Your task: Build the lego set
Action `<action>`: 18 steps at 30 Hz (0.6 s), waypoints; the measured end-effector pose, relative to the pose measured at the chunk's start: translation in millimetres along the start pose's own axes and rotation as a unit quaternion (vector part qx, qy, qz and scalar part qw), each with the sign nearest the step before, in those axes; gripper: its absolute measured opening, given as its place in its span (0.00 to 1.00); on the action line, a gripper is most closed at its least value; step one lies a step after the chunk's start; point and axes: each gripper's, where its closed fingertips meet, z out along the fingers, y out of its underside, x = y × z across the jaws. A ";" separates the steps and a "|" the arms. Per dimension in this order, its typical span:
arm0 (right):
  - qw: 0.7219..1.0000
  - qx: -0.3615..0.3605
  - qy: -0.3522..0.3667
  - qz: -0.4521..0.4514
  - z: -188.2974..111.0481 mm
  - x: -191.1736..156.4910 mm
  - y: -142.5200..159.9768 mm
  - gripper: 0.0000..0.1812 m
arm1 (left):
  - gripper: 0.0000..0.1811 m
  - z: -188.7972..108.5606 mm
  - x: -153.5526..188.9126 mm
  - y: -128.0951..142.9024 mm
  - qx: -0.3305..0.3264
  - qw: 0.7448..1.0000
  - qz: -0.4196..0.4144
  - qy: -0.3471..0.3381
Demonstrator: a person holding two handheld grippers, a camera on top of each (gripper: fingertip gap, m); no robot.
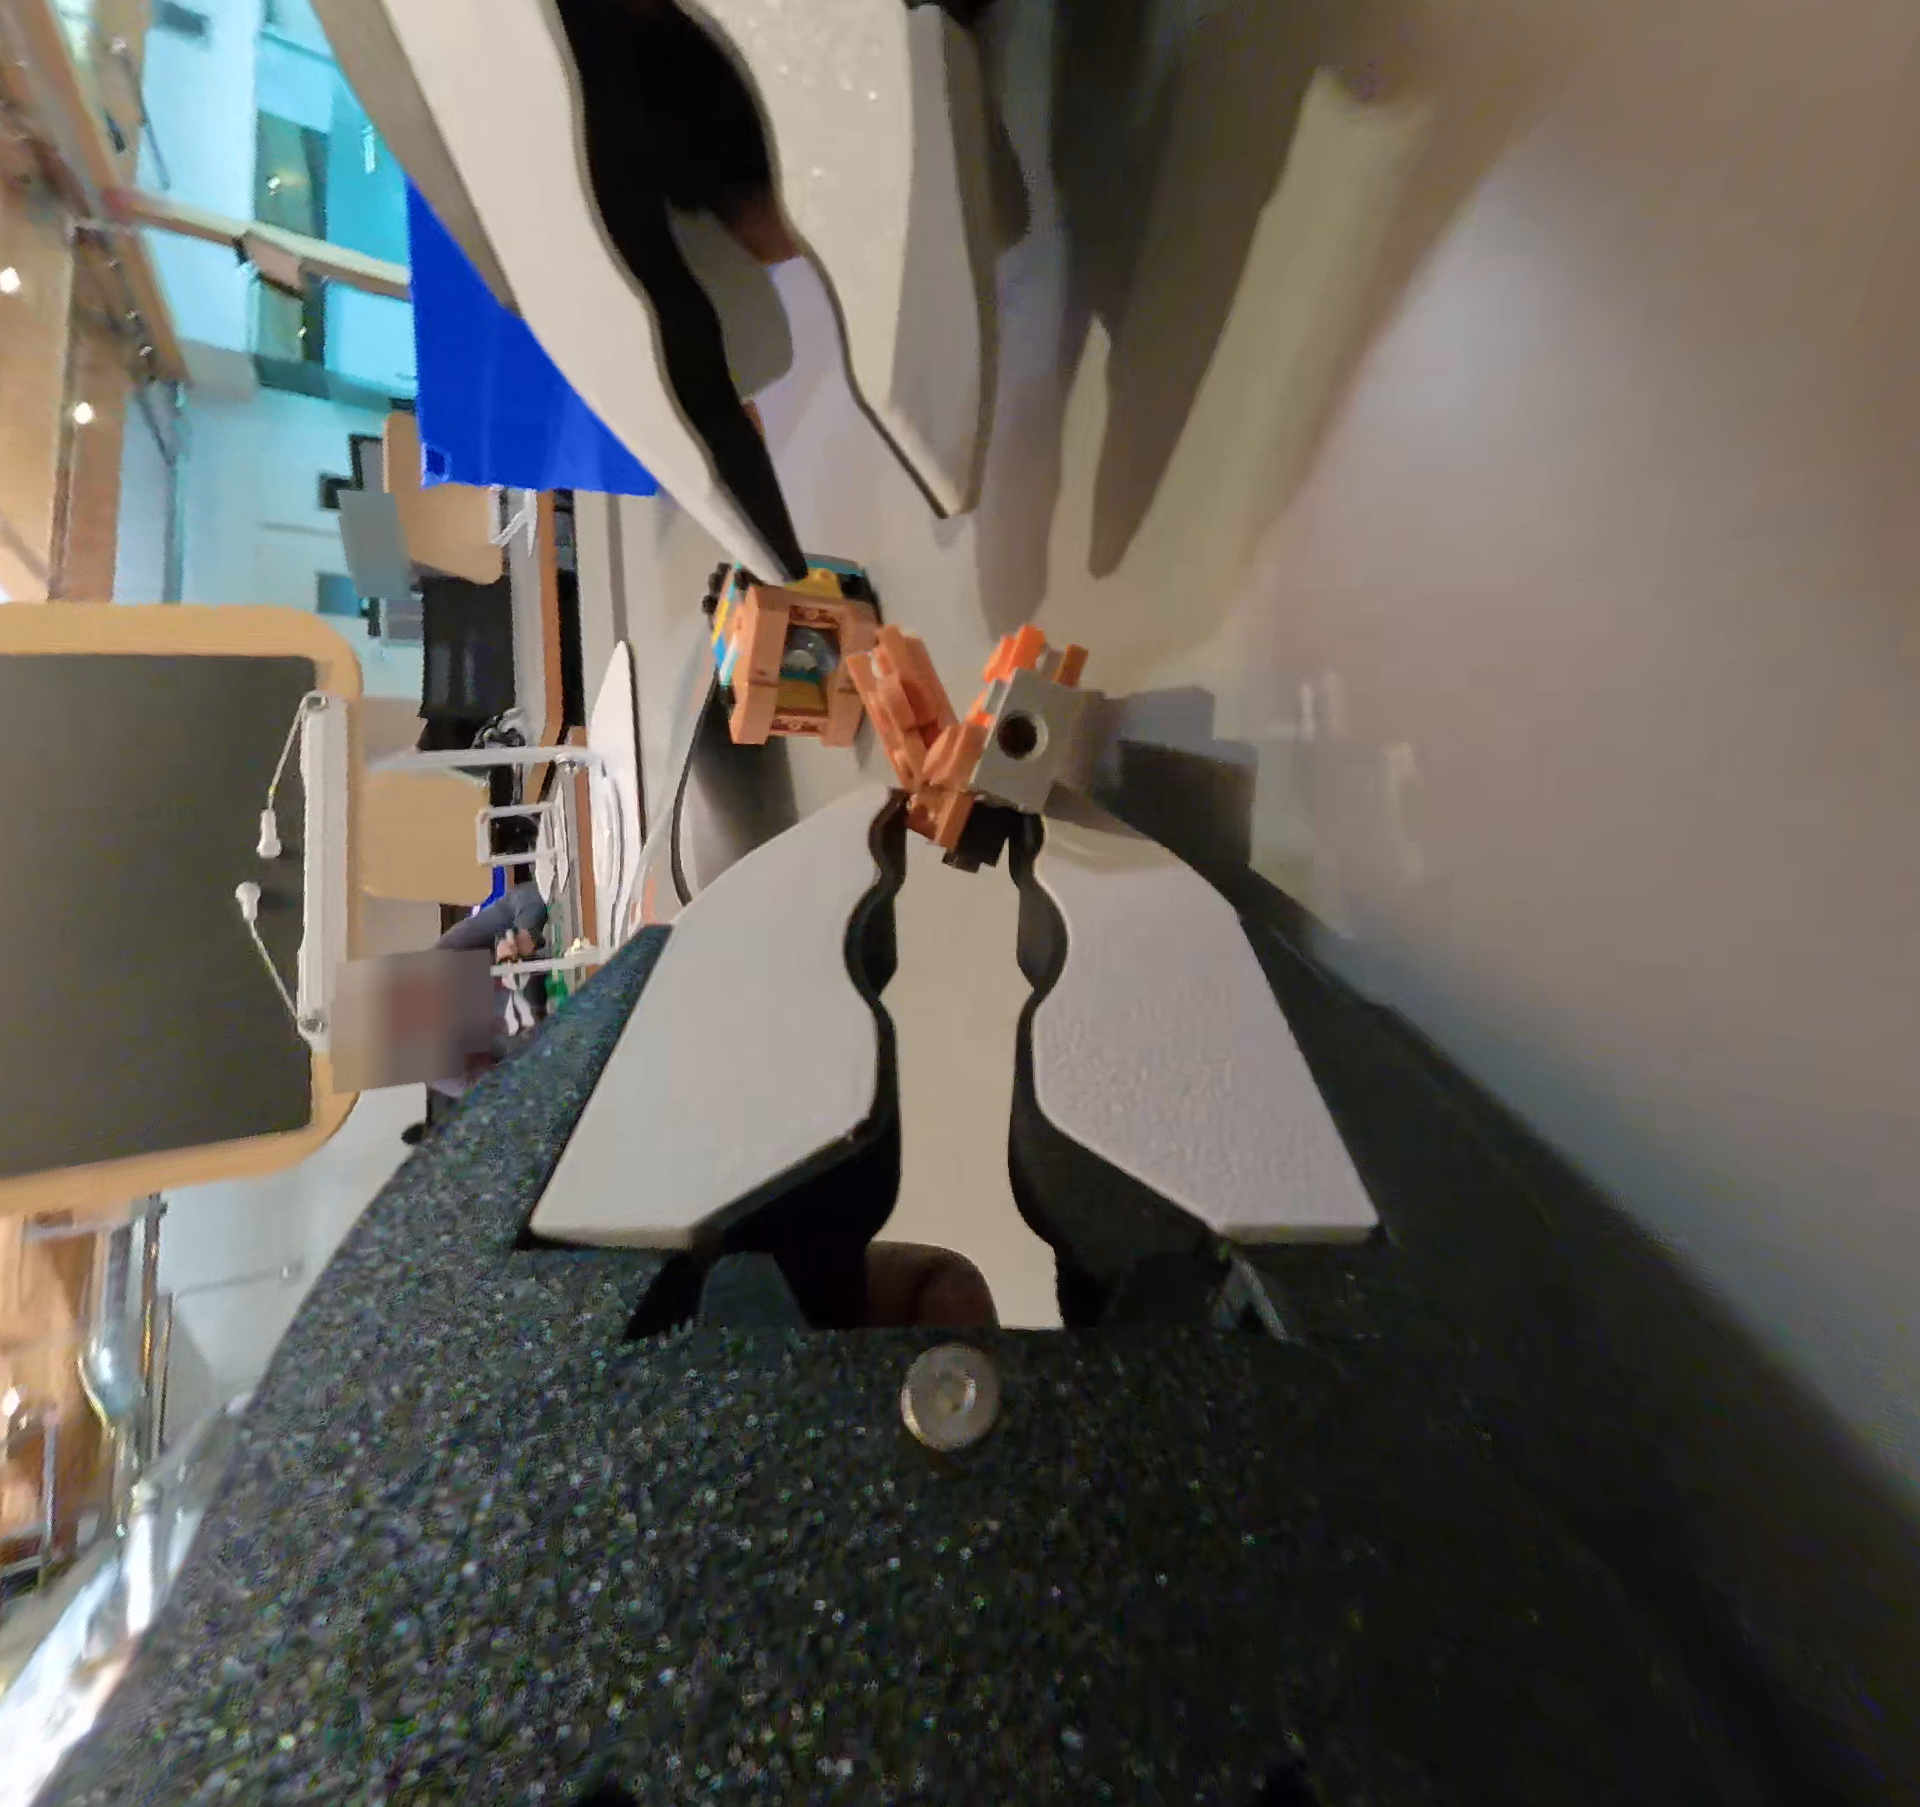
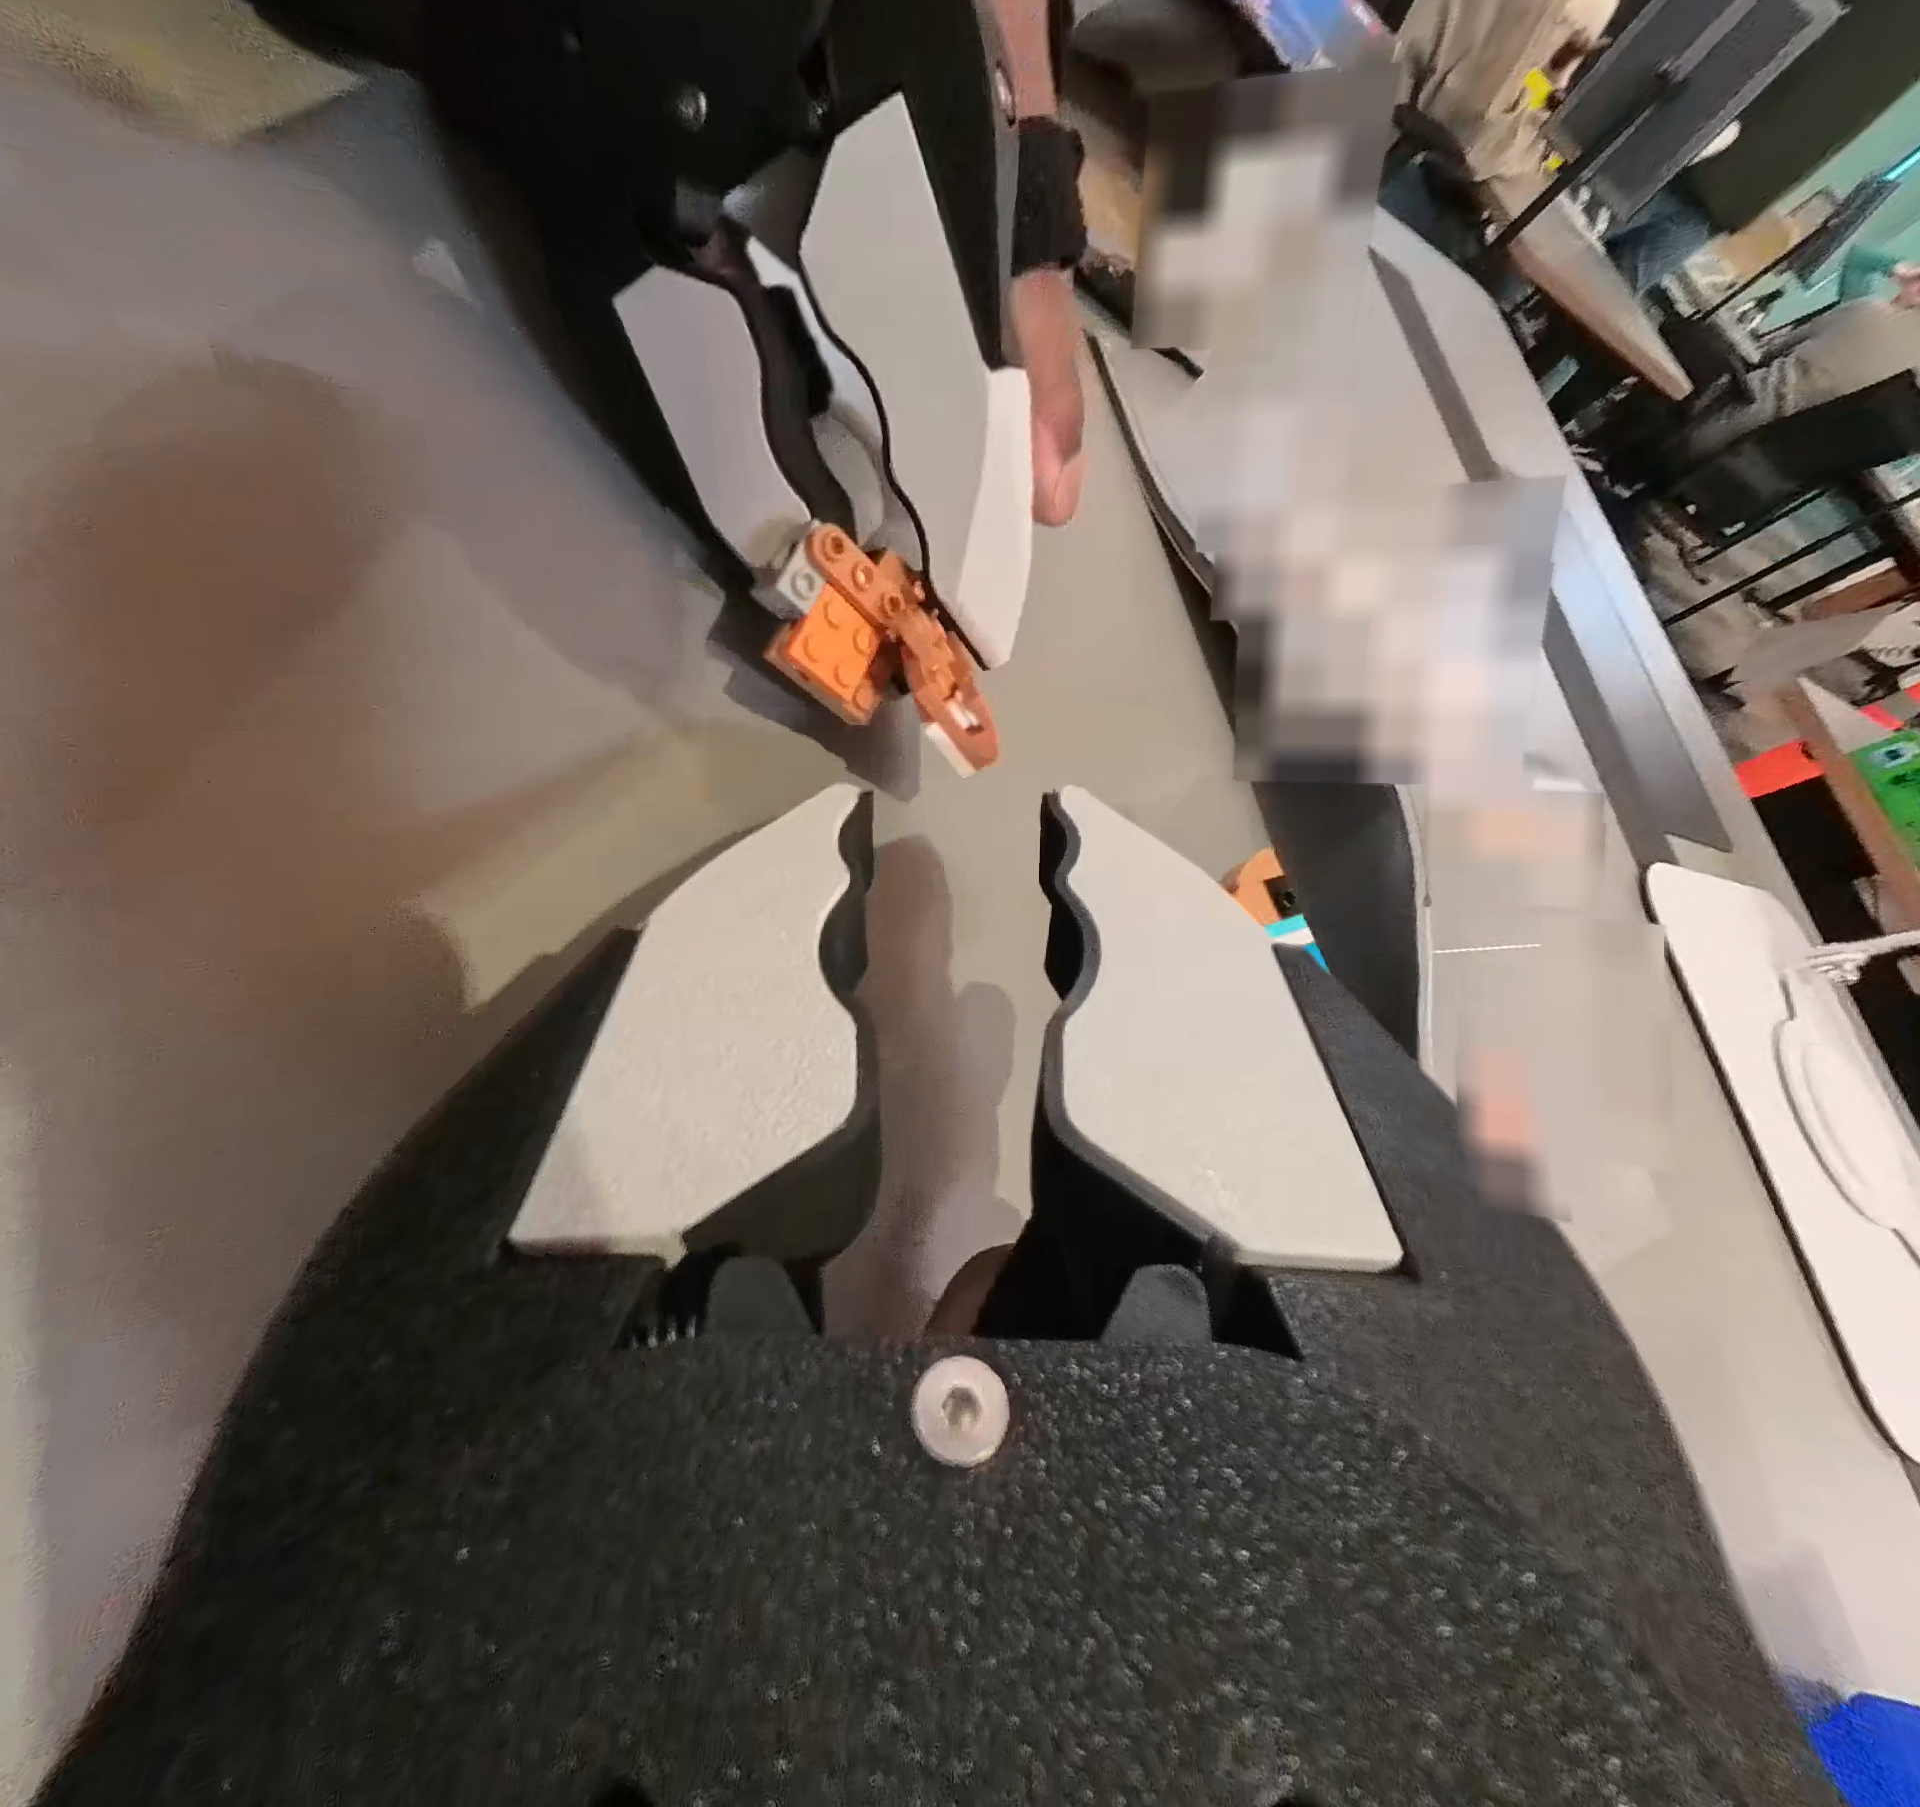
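The left gripper (image 1: 961, 822) has its jaws squeezed on a small orange and grey brick model (image 1: 977, 739), held just over the pale grey table (image 1: 1558, 510). The right gripper (image 2: 951, 801) has its jaws apart and holds nothing. In the left wrist view, one of its tips touches a tan and blue boxy brick build (image 1: 795, 656) close beside the orange model. To join the two well, I think the left gripper should hold steady while the right one closes gently, lines up the bumps, and pushes straight.
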 end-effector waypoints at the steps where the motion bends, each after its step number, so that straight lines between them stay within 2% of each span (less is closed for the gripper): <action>1: 1.000 -0.003 -0.004 -0.001 0.6 -0.8 0.7 0.16 | 0.11 -0.1 1.0 1.1 0.000 1.000 0.009 0.009; 7: 1.000 -0.014 -0.014 -0.014 2.4 -5.6 3.9 0.16 | 0.16 -3.3 2.4 6.9 0.009 0.998 0.019 0.057; 11: 1.000 -0.019 -0.018 -0.015 1.0 -7.9 5.4 0.16 | 0.20 -14.5 -2.3 29.6 -0.042 0.996 -0.030 0.067; 13: 1.000 -0.020 -0.016 -0.017 -0.8 -8.7 6.4 0.16 | 0.21 -24.9 -0.6 38.9 -0.069 0.989 -0.111 0.072; 15: 1.000 -0.021 -0.014 -0.019 -2.5 -9.0 7.6 0.15 | 0.22 -35.4 7.5 25.6 -0.052 0.966 -0.236 0.095; 18: 1.000 -0.022 -0.007 -0.019 -2.9 -7.4 8.4 0.14 | 0.25 -40.0 12.3 -12.9 -0.008 0.897 -0.427 0.115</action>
